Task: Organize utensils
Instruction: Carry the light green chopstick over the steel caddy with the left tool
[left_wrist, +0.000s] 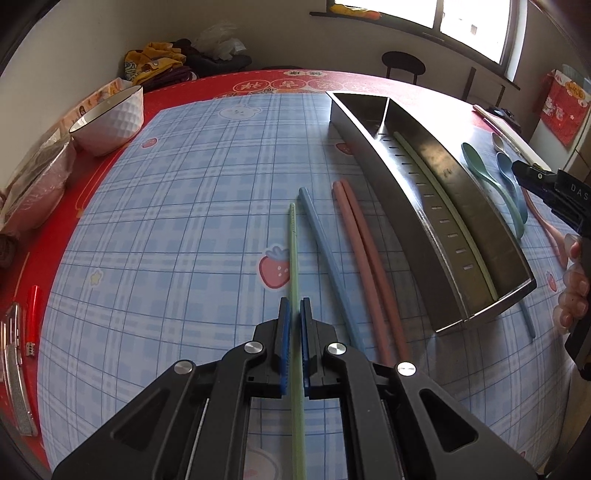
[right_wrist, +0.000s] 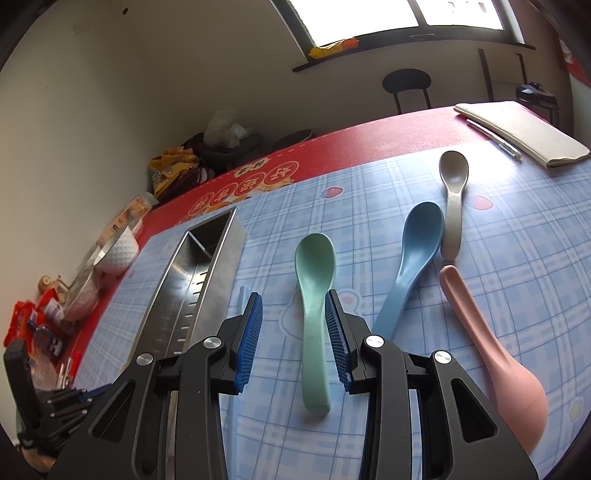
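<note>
Nearest your left camera, your left gripper (left_wrist: 294, 314) has its blue pads pinched tight on a thin pale-green chopstick (left_wrist: 293, 258), which runs straight out ahead between the jaws over the blue plaid tablecloth (left_wrist: 184, 221). The landmark here is the long stainless-steel utensil box (left_wrist: 436, 229) with its slotted divider: the held chopstick lies well to its left, a blue chopstick (left_wrist: 325, 251) sits between that stick and the box, and a pair of pink chopsticks (left_wrist: 365, 266) lies just beside the box's left wall. Inside the box, along the divider, a second pale-green chopstick (left_wrist: 443, 206) already rests. In your right camera, your right gripper (right_wrist: 293, 314) stands partly open, straddling the handle of a mint-green plastic spoon (right_wrist: 314, 295) that lies flat on the cloth just right of the box (right_wrist: 192, 288); its right pad looks to be at the handle's edge, but you cannot tell whether it presses. Farther right of the box lie a blue plastic spoon (right_wrist: 413, 258), a beige spoon (right_wrist: 453, 199) touching its bowl, and a pink spoon (right_wrist: 491, 354) nearest you. A white dimpled bowl (left_wrist: 110, 122) sits well left of the box on the red table edge.
</note>
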